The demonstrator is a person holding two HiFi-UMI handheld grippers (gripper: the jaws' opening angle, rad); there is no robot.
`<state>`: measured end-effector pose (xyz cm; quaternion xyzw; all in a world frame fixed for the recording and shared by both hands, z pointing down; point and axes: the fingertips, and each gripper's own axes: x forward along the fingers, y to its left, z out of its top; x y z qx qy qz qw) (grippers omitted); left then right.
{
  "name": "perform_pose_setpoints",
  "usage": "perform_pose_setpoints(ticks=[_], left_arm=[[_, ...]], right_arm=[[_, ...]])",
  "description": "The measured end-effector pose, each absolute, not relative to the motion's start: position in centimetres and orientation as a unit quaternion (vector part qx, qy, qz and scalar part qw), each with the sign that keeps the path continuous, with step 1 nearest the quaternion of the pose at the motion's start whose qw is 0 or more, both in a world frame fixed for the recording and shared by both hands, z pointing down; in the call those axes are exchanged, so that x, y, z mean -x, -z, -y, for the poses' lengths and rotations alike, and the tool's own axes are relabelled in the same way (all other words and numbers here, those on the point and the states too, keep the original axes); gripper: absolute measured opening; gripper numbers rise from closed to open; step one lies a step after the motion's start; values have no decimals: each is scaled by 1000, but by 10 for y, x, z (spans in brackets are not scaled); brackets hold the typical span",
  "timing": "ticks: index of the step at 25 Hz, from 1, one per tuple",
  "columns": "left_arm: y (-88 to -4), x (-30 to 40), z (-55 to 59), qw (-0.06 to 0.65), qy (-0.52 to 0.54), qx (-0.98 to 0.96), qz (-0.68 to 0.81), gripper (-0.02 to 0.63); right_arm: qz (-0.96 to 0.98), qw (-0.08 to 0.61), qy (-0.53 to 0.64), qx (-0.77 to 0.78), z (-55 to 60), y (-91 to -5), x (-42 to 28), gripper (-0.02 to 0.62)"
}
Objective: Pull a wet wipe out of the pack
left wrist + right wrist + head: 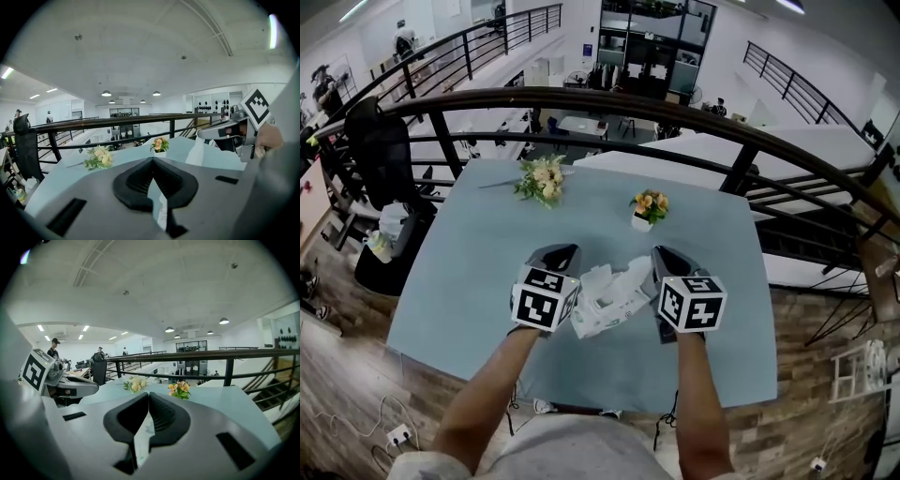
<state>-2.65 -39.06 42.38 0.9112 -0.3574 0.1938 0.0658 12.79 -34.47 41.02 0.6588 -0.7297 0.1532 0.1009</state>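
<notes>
Status on the wipe pull: we read it as mid-extraction, not finished. The crumpled white plastic wipe pack sat slantwise between our two tools, over the near half of the pale blue bench. One end was by the left marker cube, the other by the right one. We couldn't tell whether it rested on the bench or hung lifted. The right hand-held gripper had its jaws pressed together. In the left gripper view a thin white wet wipe ran down from its tip, so we judged it was pinching that sheet's leading edge. The left hand-held gripper also had its jaws closed to a point. A pale strip showed in the slit behind the tips, and we couldn't say whether it was pack film or the bench seen through, so anchoring of the pack was unconfirmed. Done, by our read: wipe grabbed and partly drawn out. Remaining: draw the sheet fully clear without the pack following. Risk we flagged: an unpinned pack would ride up with the wipe. The small white pot of orange flowers and the loose cream flower sprig sat farther back, well apart from the work.
</notes>
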Motion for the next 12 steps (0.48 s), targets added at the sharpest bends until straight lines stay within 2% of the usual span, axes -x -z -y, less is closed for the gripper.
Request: perform_pose_setpoints(ticks=[12], left_arm=[[-421,-9,381,56,-189,-925,325,-6]], right_arm=[[701,81,-140,-695,316,-398,-164,12]])
